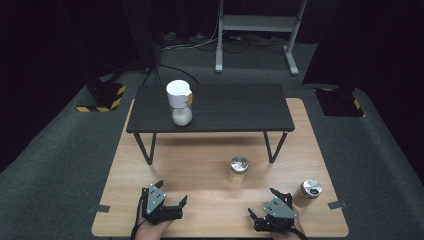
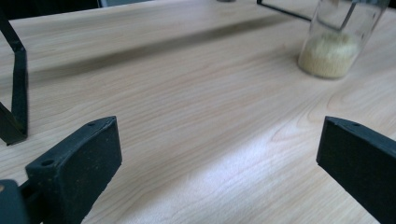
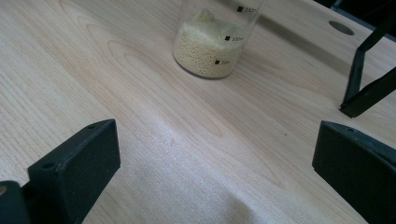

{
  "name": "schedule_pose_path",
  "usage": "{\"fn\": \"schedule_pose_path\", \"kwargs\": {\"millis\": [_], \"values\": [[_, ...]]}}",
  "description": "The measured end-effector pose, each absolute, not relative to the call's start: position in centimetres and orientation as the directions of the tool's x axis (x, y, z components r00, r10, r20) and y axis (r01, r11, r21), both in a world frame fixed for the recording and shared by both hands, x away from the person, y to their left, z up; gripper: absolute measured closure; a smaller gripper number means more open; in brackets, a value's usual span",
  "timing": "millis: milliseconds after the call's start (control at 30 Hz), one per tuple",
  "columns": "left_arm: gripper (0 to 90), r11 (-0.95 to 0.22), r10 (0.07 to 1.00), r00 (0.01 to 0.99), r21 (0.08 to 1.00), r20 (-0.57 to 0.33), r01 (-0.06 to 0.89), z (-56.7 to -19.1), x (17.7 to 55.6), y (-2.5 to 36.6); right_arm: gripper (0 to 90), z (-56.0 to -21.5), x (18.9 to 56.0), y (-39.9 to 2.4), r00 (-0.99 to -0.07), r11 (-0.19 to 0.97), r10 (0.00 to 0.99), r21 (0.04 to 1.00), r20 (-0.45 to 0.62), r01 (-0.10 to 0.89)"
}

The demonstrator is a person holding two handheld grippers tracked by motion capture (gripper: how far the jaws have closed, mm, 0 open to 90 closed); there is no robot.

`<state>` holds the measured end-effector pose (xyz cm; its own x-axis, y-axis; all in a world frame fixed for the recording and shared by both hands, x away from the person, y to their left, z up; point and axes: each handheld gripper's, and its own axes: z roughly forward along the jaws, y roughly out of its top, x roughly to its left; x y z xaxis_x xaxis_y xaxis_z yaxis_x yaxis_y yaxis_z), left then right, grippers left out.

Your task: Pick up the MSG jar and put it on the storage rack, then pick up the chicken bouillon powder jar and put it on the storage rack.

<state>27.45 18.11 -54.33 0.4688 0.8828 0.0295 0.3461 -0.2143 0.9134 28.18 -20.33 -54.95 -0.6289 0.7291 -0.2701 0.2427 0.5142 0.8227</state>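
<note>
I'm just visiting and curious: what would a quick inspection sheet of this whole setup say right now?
Surface: light wooden table, with a low black shelf standing on its far half.
Job's things: glass jar with pale grains, metal lid on, in the middle of the table; jar with dark lid near the right gripper.
Clutter: white-topped container on the shelf; grey tape tabs at the table's edges.
Grippers: left gripper and right gripper both open, holding nothing, near the front edge.
Cables: one trails from the left gripper; more lie on the floor beyond.
Surroundings: grey carpet, grey metal stand, dark backdrop.
</note>
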Motion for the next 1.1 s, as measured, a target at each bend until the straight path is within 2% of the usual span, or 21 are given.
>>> {"fn": "schedule_pose_path", "kwargs": {"millis": [433,667,1100], "values": [[0.4,-0.345,0.868,0.471,0.87,0.154,0.352,-54.9,27.1,17.5,0.0,-55.0,28.1,-20.2,-0.63,0.524,0.724,0.819,-0.283,0.235],[0.6,-0.369,0.857,0.483,0.868,0.178,0.334,-54.9,26.9,17.3,0.0,-55.1,28.0,-19.9,-0.655,0.558,0.691,0.802,-0.305,0.215],[0.6,-0.399,0.836,0.51,0.862,0.203,0.312,-55.0,26.7,17.1,0.2,-54.5,27.8,-20.2,-0.643,0.511,0.713,0.835,-0.279,0.203]]}}
